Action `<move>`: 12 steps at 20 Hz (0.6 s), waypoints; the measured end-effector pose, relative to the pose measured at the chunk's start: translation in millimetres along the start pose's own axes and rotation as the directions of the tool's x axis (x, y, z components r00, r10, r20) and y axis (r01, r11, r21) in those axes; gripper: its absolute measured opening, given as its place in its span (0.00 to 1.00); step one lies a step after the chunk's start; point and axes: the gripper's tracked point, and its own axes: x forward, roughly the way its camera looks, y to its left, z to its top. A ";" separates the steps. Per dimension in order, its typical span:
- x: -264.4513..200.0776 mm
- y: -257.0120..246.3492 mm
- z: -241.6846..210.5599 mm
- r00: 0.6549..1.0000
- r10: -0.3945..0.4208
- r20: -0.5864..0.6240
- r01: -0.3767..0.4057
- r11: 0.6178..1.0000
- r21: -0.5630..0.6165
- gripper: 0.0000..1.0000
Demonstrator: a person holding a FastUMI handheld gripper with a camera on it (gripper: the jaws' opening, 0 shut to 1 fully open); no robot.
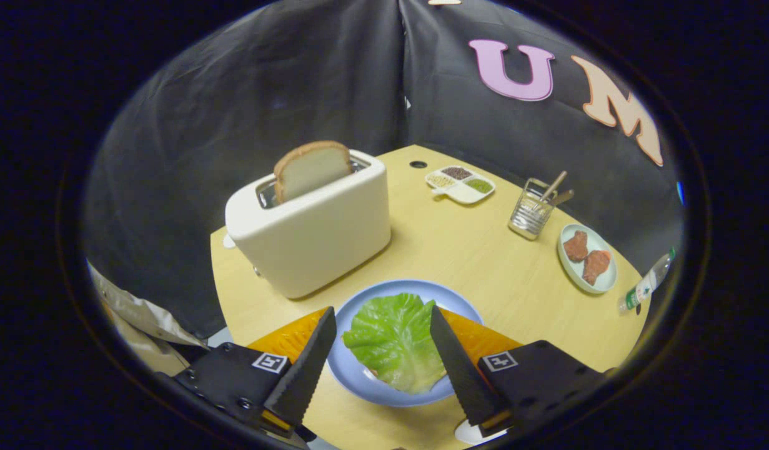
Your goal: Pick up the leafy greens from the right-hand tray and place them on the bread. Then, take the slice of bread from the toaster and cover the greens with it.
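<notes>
A green leaf (390, 340) lies on a blue plate (359, 387), covering the bread under it; only a sliver of crust shows at the leaf's near edge. My gripper (382, 319) hangs open above the plate, one finger on each side of the leaf, touching nothing. Beyond the plate stands a white toaster (309, 228) with a slice of bread (312, 167) sticking up out of its slot.
An orange mat (284, 337) lies under the plate. Farther right on the wooden table are a divided dish of seeds (460, 183), a metal cup with utensils (533, 212), a small plate with pieces of meat (587, 257) and a lying bottle (646, 284).
</notes>
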 end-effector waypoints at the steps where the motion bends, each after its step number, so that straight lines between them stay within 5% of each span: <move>1: -5.0 1.1 12.0 1.000 -0.005 0.016 0.005 1.000 0.010 0.97; 12: -13.8 39.5 115.4 0.995 -0.002 0.104 -0.002 0.999 0.039 0.97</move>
